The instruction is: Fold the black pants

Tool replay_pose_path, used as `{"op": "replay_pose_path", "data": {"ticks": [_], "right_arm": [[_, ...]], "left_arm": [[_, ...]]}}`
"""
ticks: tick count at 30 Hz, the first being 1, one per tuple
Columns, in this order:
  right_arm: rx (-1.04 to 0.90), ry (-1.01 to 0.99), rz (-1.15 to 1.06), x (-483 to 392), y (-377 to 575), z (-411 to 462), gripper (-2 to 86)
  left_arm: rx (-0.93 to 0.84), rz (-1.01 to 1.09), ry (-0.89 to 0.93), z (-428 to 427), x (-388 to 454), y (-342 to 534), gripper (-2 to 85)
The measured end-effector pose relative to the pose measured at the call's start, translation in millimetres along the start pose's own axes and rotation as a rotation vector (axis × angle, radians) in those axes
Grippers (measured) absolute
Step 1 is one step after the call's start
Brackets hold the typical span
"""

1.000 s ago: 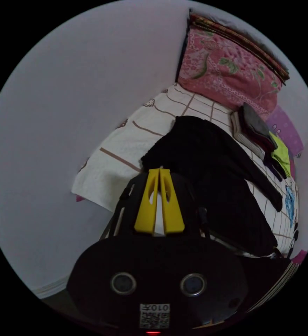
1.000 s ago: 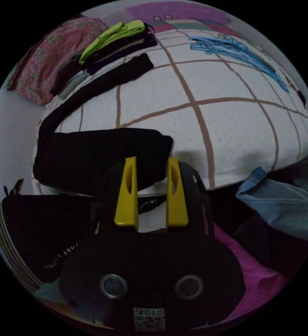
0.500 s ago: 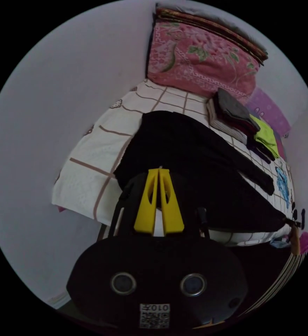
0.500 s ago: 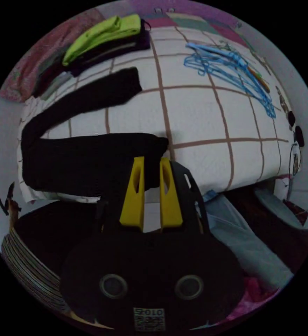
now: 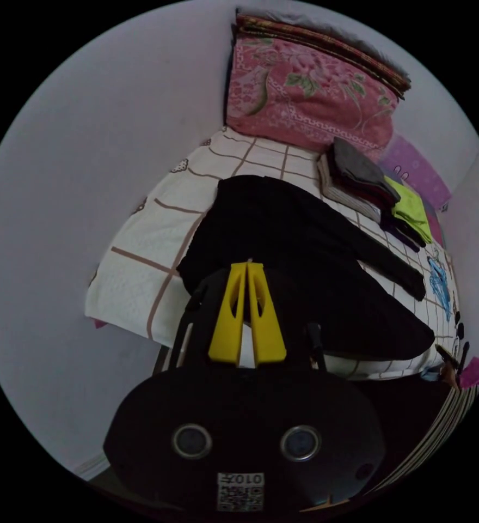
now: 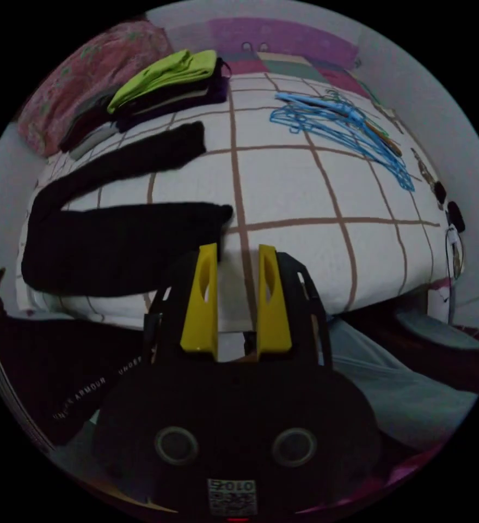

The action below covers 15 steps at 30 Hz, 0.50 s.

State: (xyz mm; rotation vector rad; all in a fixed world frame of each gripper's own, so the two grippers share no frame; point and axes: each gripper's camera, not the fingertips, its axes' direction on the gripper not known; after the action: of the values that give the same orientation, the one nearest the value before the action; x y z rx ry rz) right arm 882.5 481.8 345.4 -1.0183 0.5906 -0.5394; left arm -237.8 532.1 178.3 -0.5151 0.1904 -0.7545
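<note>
In the right gripper view, the right gripper [image 6: 238,248] has opened wider and let go of the black pants [image 6: 114,245], which now lie spread on the bed [image 6: 315,185], both legs apart. In the left gripper view, the left gripper [image 5: 248,265] has its jaws pressed together at the pants' [image 5: 305,256] near edge; whether it pinches cloth is unclear.

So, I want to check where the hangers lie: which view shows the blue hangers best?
The right gripper view: the blue hangers lie spread on the checked bedsheet, unobstructed. The left gripper view shows them small and squeezed near its edge.
</note>
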Motion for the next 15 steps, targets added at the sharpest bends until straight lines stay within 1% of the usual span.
{"op": "replay_pose_path", "data": {"ticks": [3,5,9,11,15], "right_arm": [[0.012,0.001,-0.096,-3,-1,15,11.2],[0.007,-0.029,-0.112,1,-7,25,11.0],[-0.039,-0.208,-0.069,18,-21,48,9.2],[-0.05,-0.228,-0.049,23,-24,50,8.4],[-0.185,-0.235,-0.015,36,-28,47,6.9]], "left_arm": [[-0.007,0.028,-0.002,2,10,-4,-0.1],[-0.008,0.06,-0.004,3,20,-11,-0.1],[-0.003,0.107,-0.007,3,36,-23,-0.2],[-0.002,0.131,-0.009,5,44,-28,-0.1],[-0.012,0.154,-0.01,11,51,-27,-0.1]]}}
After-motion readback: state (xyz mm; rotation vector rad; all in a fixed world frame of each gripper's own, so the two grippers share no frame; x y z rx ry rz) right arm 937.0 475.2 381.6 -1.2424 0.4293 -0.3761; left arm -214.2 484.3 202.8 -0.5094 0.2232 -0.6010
